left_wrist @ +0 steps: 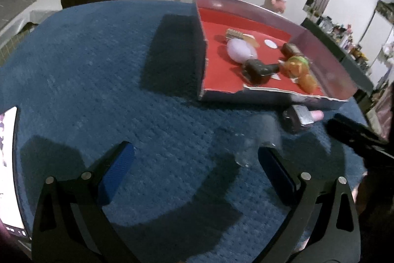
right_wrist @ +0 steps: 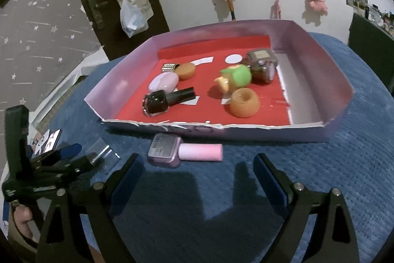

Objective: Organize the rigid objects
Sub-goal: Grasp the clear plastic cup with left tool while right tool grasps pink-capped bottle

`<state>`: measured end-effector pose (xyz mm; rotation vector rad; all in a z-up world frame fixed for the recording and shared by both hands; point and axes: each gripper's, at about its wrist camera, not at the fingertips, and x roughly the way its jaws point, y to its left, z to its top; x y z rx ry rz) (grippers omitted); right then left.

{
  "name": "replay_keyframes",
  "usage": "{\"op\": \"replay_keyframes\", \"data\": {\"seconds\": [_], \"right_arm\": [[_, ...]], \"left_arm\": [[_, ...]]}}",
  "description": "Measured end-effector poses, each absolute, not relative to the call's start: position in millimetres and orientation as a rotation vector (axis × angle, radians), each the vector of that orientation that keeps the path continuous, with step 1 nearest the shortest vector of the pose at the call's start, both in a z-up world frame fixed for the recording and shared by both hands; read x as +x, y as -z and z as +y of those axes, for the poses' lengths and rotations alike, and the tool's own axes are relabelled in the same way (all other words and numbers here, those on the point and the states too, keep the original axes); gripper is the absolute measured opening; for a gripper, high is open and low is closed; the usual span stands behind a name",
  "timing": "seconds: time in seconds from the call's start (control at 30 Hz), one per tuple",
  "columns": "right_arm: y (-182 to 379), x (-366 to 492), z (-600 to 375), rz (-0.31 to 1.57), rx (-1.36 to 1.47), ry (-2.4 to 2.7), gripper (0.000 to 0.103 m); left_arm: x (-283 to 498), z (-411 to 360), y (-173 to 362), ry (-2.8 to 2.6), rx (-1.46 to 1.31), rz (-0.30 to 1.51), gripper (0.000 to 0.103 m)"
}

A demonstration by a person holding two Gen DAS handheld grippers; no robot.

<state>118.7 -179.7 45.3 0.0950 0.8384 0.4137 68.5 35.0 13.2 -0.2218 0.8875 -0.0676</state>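
Note:
A pink-capped nail polish bottle (right_wrist: 184, 152) lies on its side on the blue cloth, just in front of the shallow lilac box (right_wrist: 270, 133) with a red floor. My right gripper (right_wrist: 197, 159) stands open right behind the bottle, and its pads do not touch it. My left gripper (left_wrist: 194, 152) is open too, low over the cloth. A small clear plastic piece (left_wrist: 246, 154), blurred, lies by its right fingertip. The left view shows the bottle (left_wrist: 300, 116) further right, with the right gripper (left_wrist: 354, 134) beside it. From the right wrist, the left gripper (right_wrist: 86, 153) sits far left.
The box holds a dark nail polish bottle (right_wrist: 167, 99), a lilac oval (right_wrist: 163, 83), orange cups (right_wrist: 245, 102), a green toy (right_wrist: 236, 77) and a brown bottle (right_wrist: 262, 64). A phone (right_wrist: 49, 142) lies at the cloth's left edge. Toys hang on the wall behind.

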Motion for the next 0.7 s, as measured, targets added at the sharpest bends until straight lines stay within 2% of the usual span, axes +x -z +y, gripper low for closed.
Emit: {"op": "replay_keyframes", "data": {"seconds": [0.53, 0.6, 0.7], "right_arm": [[-36, 134, -156, 0.881, 0.064, -0.424, 0.093], [-33, 135, -155, 0.892, 0.058, -0.416, 0.088], [-33, 135, -151, 0.888, 0.037, -0.407, 0.088]], "left_arm": [[73, -19, -12, 0.170, -0.125, 0.863, 0.102], [72, -18, -12, 0.160, -0.130, 0.851, 0.101], [72, -17, -11, 0.145, -0.125, 0.840, 0.096]]}}
